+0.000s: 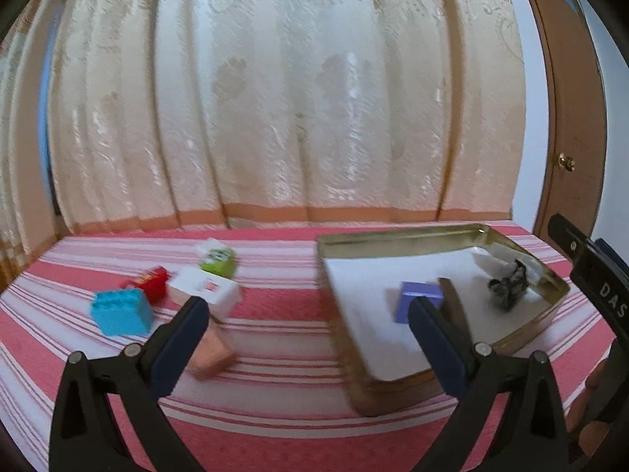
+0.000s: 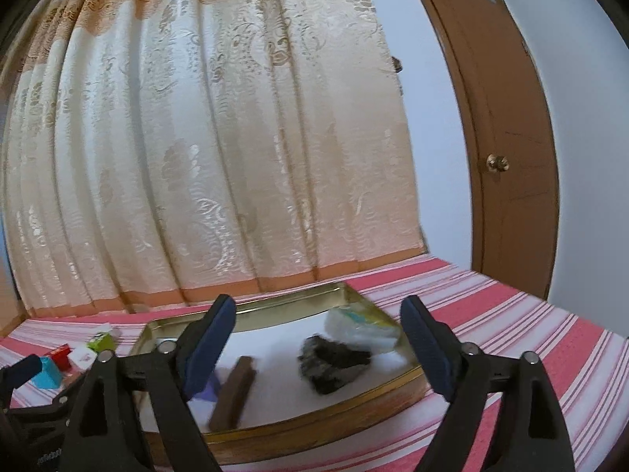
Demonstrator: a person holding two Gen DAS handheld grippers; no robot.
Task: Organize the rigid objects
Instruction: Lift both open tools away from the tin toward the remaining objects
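Both your tongs gaped wide and empty. The pink block (image 1: 210, 350) lay on the cloth just ahead of your left gripper (image 1: 310, 310), by its left finger, long axis running away from you; the tin (image 1: 523, 338) sat right, under your right gripper (image 2: 318, 314).

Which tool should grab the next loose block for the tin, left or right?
Left. The left tool is open and faces the loose blocks, the pink block closest. The right tool, also open, is over the tin.
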